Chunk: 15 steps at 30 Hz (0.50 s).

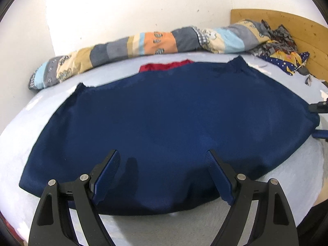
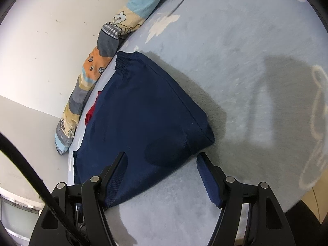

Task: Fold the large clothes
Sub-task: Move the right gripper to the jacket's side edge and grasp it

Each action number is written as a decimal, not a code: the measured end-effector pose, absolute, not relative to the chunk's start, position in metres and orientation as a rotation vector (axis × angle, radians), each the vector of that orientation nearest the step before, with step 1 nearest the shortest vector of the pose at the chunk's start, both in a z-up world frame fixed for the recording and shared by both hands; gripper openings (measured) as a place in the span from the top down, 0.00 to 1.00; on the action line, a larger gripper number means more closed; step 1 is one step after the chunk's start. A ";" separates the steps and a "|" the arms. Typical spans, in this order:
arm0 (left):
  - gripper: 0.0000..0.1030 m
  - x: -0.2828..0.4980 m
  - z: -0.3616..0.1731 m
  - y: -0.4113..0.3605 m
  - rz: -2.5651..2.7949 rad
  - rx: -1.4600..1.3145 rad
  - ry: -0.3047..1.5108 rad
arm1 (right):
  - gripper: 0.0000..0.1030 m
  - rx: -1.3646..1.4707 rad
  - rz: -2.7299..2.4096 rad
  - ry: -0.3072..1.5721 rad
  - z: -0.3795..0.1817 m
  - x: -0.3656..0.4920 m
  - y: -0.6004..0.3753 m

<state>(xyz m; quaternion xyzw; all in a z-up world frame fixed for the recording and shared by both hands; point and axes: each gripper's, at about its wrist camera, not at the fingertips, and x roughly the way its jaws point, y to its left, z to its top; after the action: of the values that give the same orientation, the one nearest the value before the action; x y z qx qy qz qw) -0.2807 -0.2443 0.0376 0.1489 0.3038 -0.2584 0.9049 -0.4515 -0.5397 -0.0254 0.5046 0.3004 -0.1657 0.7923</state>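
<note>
Two grippers hang over the bed [image 2: 235,65], and I see both sets of jaws standing wide with nothing gripped. The navy garment [image 1: 174,127] lies spread flat on the pale blue sheet, its elastic waistband toward the wall. My left gripper [image 1: 163,174] hovers over the garment's near edge, cloth showing under the gap. My right gripper [image 2: 162,176] sits at the garment's near corner, one finger over the cloth, the other over bare sheet. A patchwork bolster [image 1: 127,45] lies along the wall, a red cloth [image 1: 164,66] just beside the garment.

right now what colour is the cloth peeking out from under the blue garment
Red cloth, clearest in the left wrist view.
</note>
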 end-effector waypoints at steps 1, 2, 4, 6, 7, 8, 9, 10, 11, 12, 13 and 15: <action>0.18 -0.280 0.035 -0.246 -0.534 0.319 0.632 | 0.27 1.091 -0.356 0.636 -0.028 -0.449 -0.540; 0.18 -0.280 0.030 -0.247 -0.527 0.336 0.641 | 0.26 1.097 -0.339 0.614 -0.029 -0.446 -0.541; 0.18 -0.279 0.025 -0.246 -0.518 0.330 0.648 | 0.26 1.095 -0.308 0.588 -0.031 -0.438 -0.539; 0.18 -0.280 0.029 -0.245 -0.510 0.318 0.643 | 0.26 1.121 -0.260 0.547 -0.035 -0.432 -0.538; 0.18 -0.281 0.031 -0.245 -0.509 0.318 0.633 | 0.26 1.134 -0.234 0.540 -0.038 -0.427 -0.536; 0.18 -0.281 0.033 -0.244 -0.506 0.312 0.616 | 0.26 1.135 -0.216 0.538 -0.041 -0.422 -0.535; 0.18 -0.281 0.034 -0.244 -0.504 0.308 0.608 | 0.26 1.129 -0.210 0.528 -0.043 -0.420 -0.534; 0.18 -0.280 0.032 -0.245 -0.500 0.319 0.617 | 0.26 1.125 -0.205 0.509 -0.045 -0.418 -0.535; 0.18 -0.279 0.028 -0.246 -0.493 0.332 0.628 | 0.25 1.126 -0.198 0.480 -0.046 -0.416 -0.536; 0.17 -0.278 0.025 -0.246 -0.490 0.334 0.636 | 0.25 1.125 -0.194 0.461 -0.047 -0.415 -0.538; 0.17 -0.277 0.024 -0.246 -0.488 0.331 0.643 | 0.25 1.118 -0.191 0.448 -0.047 -0.411 -0.539; 0.18 -0.278 0.032 -0.245 -0.482 0.316 0.622 | 0.25 1.103 -0.169 0.426 -0.044 -0.403 -0.543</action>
<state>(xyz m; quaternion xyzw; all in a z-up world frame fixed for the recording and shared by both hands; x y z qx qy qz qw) -0.2780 -0.2453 0.0322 0.1535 0.3019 -0.2339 0.9114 -0.4030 -0.5429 -0.0445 0.5191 0.2008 -0.0796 0.8269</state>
